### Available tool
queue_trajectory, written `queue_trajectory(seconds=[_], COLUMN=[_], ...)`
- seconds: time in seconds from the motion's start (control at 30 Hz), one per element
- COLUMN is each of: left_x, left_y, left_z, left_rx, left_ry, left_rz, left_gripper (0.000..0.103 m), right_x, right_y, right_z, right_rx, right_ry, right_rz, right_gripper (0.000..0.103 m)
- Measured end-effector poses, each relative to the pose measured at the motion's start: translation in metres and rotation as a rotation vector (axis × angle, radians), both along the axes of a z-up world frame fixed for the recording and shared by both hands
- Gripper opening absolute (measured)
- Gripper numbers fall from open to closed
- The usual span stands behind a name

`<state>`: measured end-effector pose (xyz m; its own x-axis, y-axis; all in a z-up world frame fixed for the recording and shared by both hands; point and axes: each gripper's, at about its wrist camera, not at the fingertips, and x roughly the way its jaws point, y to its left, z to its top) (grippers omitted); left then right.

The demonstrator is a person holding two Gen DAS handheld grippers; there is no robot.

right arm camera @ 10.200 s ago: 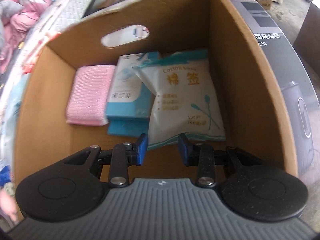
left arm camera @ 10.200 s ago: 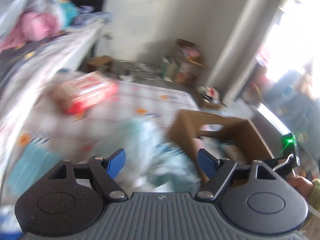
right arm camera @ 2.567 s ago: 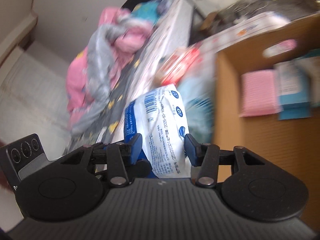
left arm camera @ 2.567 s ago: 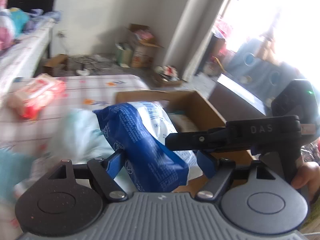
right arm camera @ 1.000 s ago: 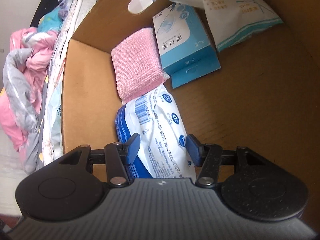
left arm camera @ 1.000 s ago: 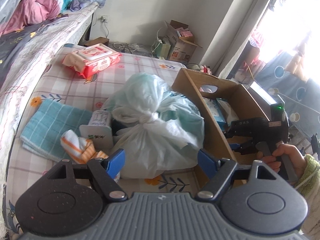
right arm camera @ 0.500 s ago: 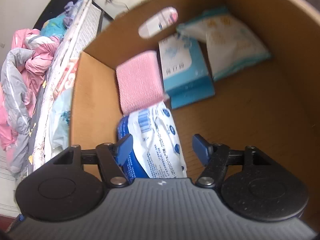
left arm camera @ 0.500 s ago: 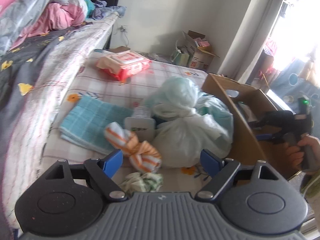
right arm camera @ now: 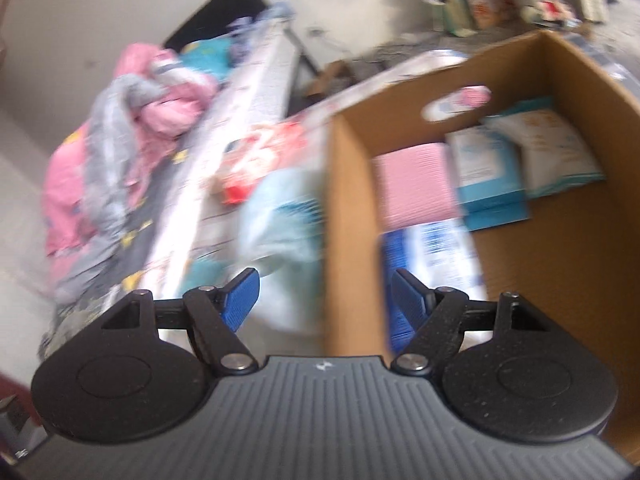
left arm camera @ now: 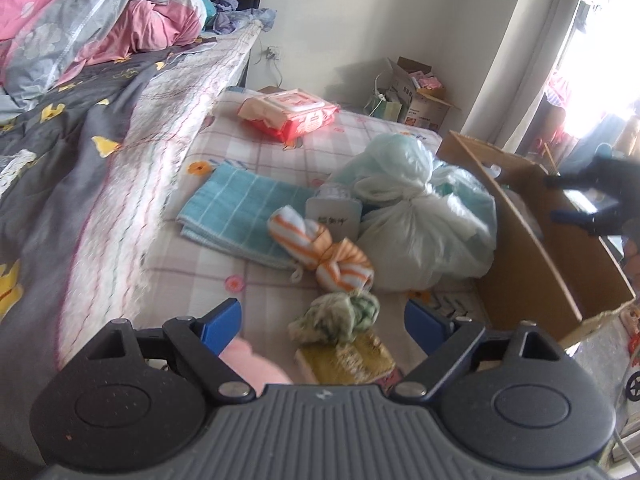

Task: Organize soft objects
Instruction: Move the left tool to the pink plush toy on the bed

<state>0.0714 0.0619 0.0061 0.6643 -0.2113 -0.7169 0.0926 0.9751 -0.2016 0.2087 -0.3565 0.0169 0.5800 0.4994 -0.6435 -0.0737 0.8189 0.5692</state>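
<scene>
Released blue pack [right arm camera: 436, 248] joins three items in box [right arm camera: 348, 200]

Ahead of the left tongs lie a knotted cloth bundle [left arm camera: 335, 320] with a soft matt look and thin, crinkled plastic bags [left arm camera: 420, 236]. Further out sits a ribbed teal cloth [left arm camera: 236, 212]. The box [right arm camera: 348, 216] beyond the right tongs is plain matt cardboard, holding a glossy plastic pack [right arm camera: 436, 252]
</scene>
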Motion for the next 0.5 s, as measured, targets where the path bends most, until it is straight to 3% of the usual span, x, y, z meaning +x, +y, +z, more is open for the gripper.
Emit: queue_trajectory(seconds=[0.23, 0.5], left_x=[-0.028, -0.051], left_y=[0.015, 0.018], left_z=[-0.002, -0.011], left_rx=[0.041, 0.086], left_ry=[0.017, 0.047], left_rz=[0.01, -0.005], left_gripper=[0.09, 0.09], right_x=[-0.021, -0.039], right_y=[0.069, 0.151], right_z=[0.003, -0.04], right_rx=[0.123, 0.262], right_ry=[0.031, 0.229], right_rz=[0.203, 0.386], right_gripper=[0.074, 0.074])
